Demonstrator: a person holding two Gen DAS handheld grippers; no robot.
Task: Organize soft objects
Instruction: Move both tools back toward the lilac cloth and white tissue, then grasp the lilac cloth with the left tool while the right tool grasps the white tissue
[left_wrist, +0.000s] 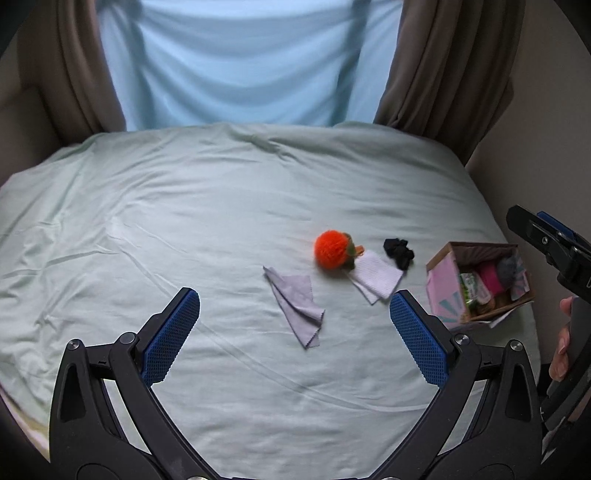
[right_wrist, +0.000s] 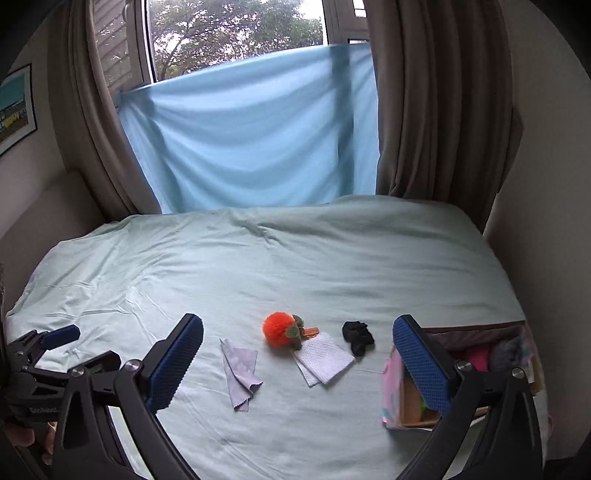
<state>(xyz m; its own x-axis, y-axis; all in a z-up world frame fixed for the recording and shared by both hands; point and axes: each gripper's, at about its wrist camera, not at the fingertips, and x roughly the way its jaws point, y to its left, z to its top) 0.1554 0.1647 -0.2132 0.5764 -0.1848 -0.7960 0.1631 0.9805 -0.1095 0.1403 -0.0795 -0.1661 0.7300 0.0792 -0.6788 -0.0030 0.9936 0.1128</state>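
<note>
Left gripper (left_wrist: 294, 317): jaws spread wide, holding nothing, hovering over the lower middle of its own frame with the grey cloth between its fingers.
Right gripper (right_wrist: 298, 360): also spread wide and holding nothing — the loose items sit between its fingers in the lower centre of its view.
Box (left_wrist: 439, 284): open cardboard box with a pink side, at the right edge of the bed; it already holds several things, among them something pink and something green, though what each is I cannot tell.
Grey cloth (left_wrist: 297, 308): lies flat and loosely folded on the sheet, left of the other items.
Orange pom-pom (left_wrist: 331, 248): fluffy ball with green leaves, touching the white cloth.
White cloth (left_wrist: 376, 277): folded, between the pom-pom and the box.
Black fabric (left_wrist: 398, 252): small crumpled piece, just beside the white cloth, near the box.
Bed (left_wrist: 147, 206): pale green sheet, wrinkled.
Progress: partly done, as far as I can judge — the box is part filled, while four soft items remain out on the sheet and neither gripper has one in hand.
</note>
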